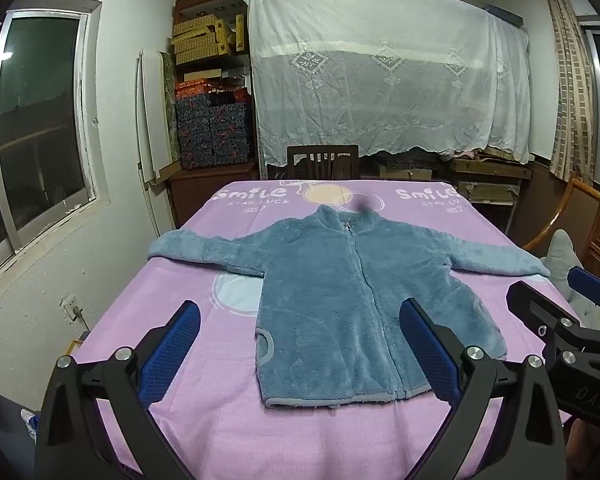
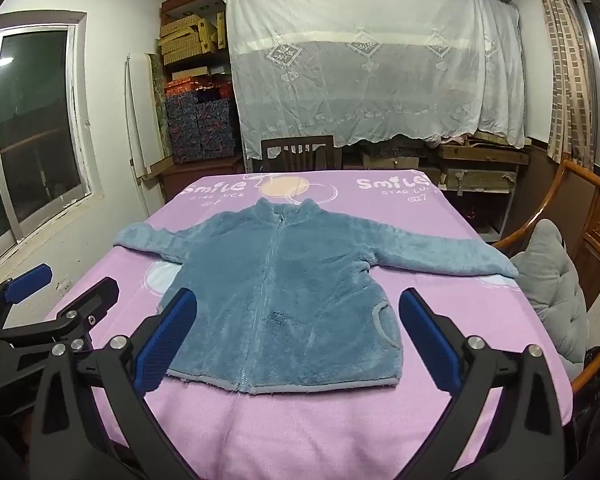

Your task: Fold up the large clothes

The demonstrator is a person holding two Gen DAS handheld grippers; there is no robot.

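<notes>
A blue fleece zip jacket point(image 1: 340, 292) point(image 2: 284, 280) lies flat and face up on a table under a pink cloth point(image 1: 228, 420) point(image 2: 300, 432). Its zip is done up, both sleeves are spread out sideways and its hem is toward me. My left gripper point(image 1: 300, 348) hovers open above the near hem, blue pads wide apart, nothing between them. My right gripper point(image 2: 298, 340) is also open over the hem and holds nothing. The right gripper point(image 1: 560, 296) shows at the right edge of the left wrist view, the left gripper point(image 2: 62, 284) at the left edge of the right wrist view.
A dark wooden chair point(image 1: 323, 161) stands behind the table's far edge. A grey cushion point(image 2: 552, 288) rests on a wooden armchair point(image 2: 592, 216) at the right. Shelves of boxes point(image 1: 210, 92) and a white lace sheet point(image 1: 380, 64) fill the back wall. A window point(image 1: 40, 120) is at the left.
</notes>
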